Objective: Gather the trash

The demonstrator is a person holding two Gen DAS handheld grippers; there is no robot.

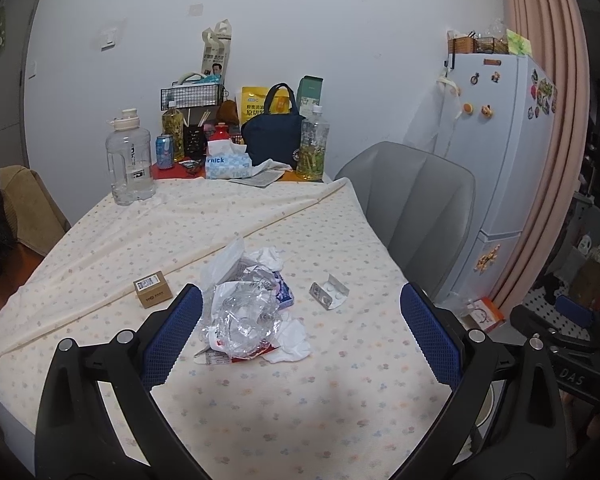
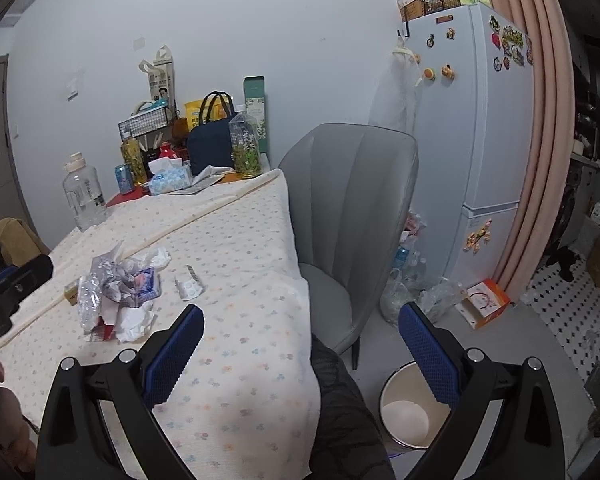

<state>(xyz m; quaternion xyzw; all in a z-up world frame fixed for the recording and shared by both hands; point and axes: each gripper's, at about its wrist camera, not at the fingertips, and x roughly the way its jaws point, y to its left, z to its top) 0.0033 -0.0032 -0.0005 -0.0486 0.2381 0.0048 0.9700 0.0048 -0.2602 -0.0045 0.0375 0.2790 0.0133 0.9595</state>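
"nick" was printed in blue on the tissue box (image 1: 228, 165) at the desk's far edge. "DAS" was marked on the black right gripper (image 1: 572, 376) body.

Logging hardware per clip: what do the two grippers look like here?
Both look alike: the left gripper and right gripper have black plastic frames with silver round bolts and blue, mesh-textured finger pads. From the left view, the right gripper's black body carries white letters "DAS". No cables are visible.
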